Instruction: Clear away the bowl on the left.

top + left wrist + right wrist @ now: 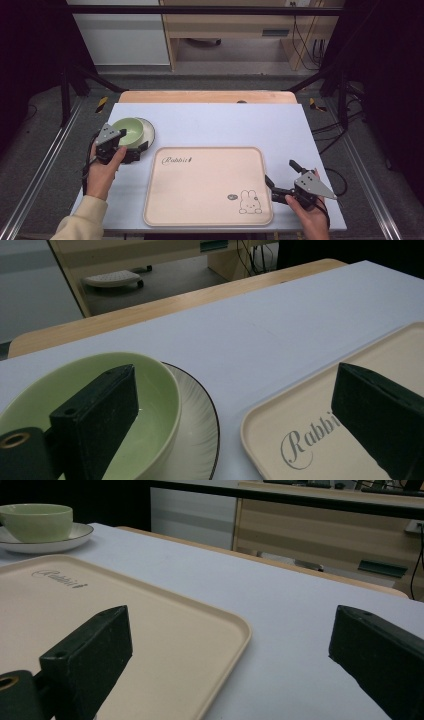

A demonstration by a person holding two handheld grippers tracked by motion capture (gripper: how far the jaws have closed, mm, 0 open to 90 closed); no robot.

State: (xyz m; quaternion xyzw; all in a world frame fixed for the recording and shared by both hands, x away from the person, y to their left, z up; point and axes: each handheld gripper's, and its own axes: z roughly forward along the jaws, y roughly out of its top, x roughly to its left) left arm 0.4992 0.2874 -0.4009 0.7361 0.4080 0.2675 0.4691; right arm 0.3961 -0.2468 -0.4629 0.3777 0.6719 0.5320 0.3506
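Note:
A pale green bowl (129,129) sits on a white dark-rimmed plate (148,131) at the table's left. A beige tray (207,185) printed with "Rabbit" and a bunny lies in the middle. My left gripper (132,145) is open; one jaw hangs over the bowl (150,405), the other over the tray's near corner (300,425), with the plate (200,430) between them. My right gripper (281,174) is open and straddles the tray's right edge (220,625), holding nothing. The bowl (37,522) and plate (75,532) stand far off in the right gripper view.
A white sheet (225,122) covers the table, and a wooden strip (207,96) shows at its far edge. Black frame bars (75,75) and cables (330,135) flank the table. A wooden cabinet (230,30) stands beyond on the floor.

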